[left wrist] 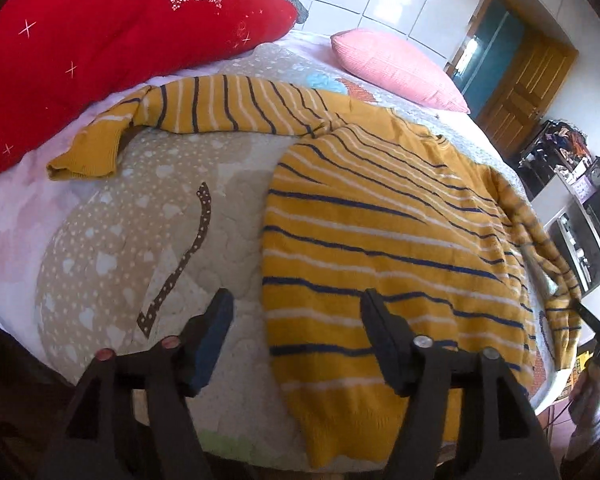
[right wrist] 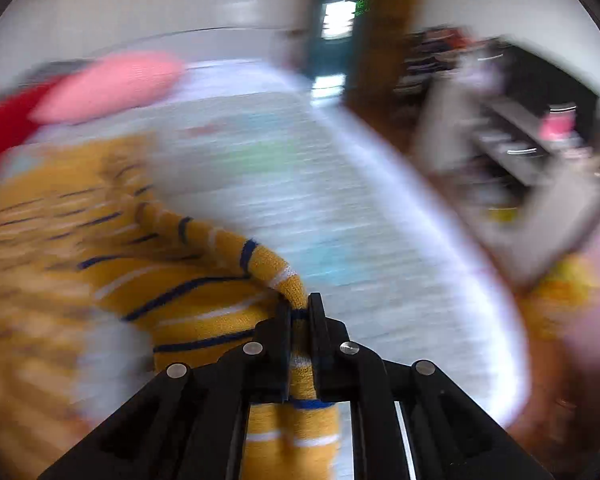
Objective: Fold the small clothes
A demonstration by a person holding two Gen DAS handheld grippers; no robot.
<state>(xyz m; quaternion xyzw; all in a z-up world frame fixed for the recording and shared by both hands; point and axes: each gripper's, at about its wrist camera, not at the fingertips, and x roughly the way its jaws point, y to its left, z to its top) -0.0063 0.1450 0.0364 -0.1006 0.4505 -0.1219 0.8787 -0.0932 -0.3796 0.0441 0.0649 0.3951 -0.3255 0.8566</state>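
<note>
Mustard-yellow knitted sweater with navy and white stripes (left wrist: 380,220) lies spread flat on a bed under a pale quilted cover with a heart print (left wrist: 112,248). One sleeve extends toward a red embroidered pillow (left wrist: 112,40); a pink ribbed pillow (left wrist: 396,66) sits beyond the collar. Left tongs (left wrist: 296,320) stand released above the sweater's hem edge, one finger (left wrist: 380,332) over the knit, the other over the bed cover, nothing between them. Right tongs (right wrist: 300,316) are clenched on the other sleeve (right wrist: 260,264), which rises from the body into the pads. Right wrist view is motion-blurred.
</note>
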